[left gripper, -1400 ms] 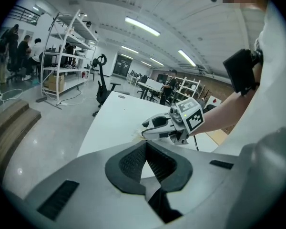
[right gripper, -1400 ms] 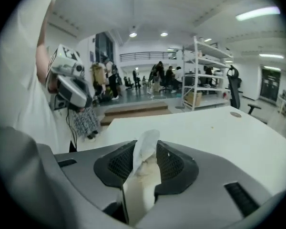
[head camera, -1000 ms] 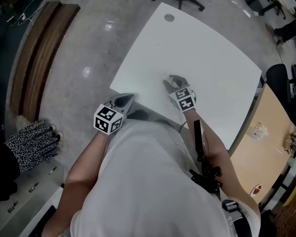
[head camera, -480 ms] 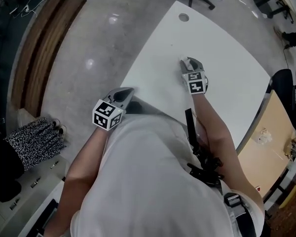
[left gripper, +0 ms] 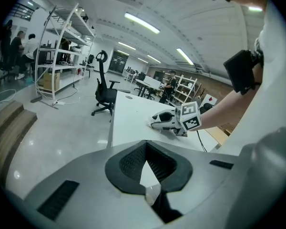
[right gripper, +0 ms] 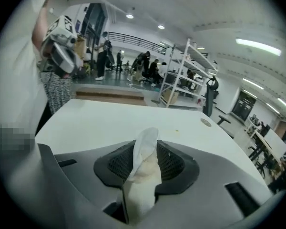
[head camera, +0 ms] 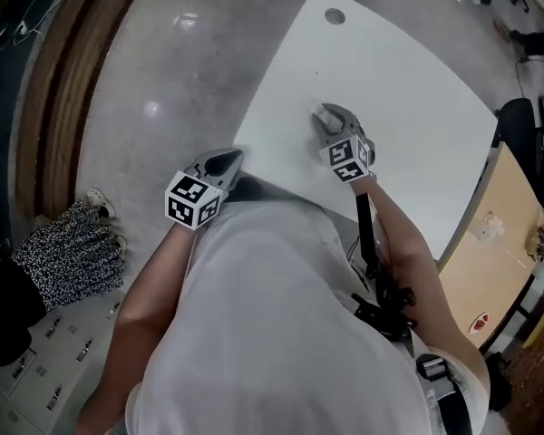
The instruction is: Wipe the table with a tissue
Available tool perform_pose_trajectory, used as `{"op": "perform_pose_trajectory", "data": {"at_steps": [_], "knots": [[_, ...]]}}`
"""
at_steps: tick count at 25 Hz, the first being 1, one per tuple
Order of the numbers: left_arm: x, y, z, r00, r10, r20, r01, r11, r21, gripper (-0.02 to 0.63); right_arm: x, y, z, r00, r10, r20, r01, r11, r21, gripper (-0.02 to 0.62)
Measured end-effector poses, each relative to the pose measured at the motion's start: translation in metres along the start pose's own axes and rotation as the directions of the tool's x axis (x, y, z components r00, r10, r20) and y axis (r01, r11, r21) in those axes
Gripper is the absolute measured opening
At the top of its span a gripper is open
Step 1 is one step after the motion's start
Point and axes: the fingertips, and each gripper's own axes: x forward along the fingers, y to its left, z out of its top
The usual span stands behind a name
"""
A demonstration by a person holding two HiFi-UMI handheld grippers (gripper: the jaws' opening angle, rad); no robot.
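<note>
Glossy white table [head camera: 408, 89]; crumpled tissue [right gripper: 143, 175] (soft, folded).

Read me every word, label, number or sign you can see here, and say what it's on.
No text here can be read.
Left cube on the left gripper: black-and-white square marker patterns, no letters.
Right cube on the right gripper: the same kind of patterns, no letters.
Red-and-white sticker on the wooden desk: too small to read.
</note>
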Motion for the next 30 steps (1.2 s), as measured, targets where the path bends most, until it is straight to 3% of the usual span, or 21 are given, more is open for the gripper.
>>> {"op": "perform_pose_trajectory", "data": {"at_steps": [3,7,11,14,16,19,23,27,30], "knots": [[0.005,0.004,0.002,0.999,-0.036,-0.012,0.037,0.999,0.014,0.005,-0.009,0.047,0.009,0.992,0.118,0.034,-0.116,0.991,-0.062,0.124],[0.011,0.011,0.006,0.996,-0.084,-0.023,0.084,0.996,0.029,0.005,-0.028,0.094,0.008,0.976,0.212,0.043,-0.210,0.976,-0.055,0.124],[0.016,0.015,0.009,0.990,-0.137,-0.036,0.139,0.989,0.051,0.005,-0.041,0.119,0.002,0.960,0.279,0.031,-0.280,0.960,0.026,0.124],[0.020,0.019,0.014,0.983,-0.177,-0.043,0.180,0.981,0.072,0.005,-0.049,0.128,0.005,0.933,0.355,0.053,-0.359,0.921,0.153,0.124],[0.024,0.022,0.018,0.978,-0.203,-0.044,0.206,0.975,0.085,0.005,-0.054,0.110,0.013,0.949,0.297,0.108,-0.316,0.908,0.275,0.124],[0.029,0.024,0.023,0.971,-0.237,-0.043,0.240,0.966,0.101,0.005,-0.061,0.058,0.020,0.982,0.109,0.156,-0.168,0.879,0.447,0.124],[0.033,0.022,0.029,0.960,-0.276,-0.047,0.280,0.952,0.122,0.005,-0.073,0.003,0.014,0.994,-0.071,0.078,0.019,0.850,0.527,0.124],[0.037,0.020,0.030,0.946,-0.317,-0.062,0.323,0.939,0.117,0.005,-0.079,-0.004,0.006,0.992,-0.127,0.005,0.102,0.822,0.560,0.124],[0.040,0.040,0.040,0.949,-0.308,-0.066,0.314,0.940,0.134,0.005,-0.049,-0.007,0.019,0.995,-0.098,0.022,0.071,0.841,0.536,0.124]]}}
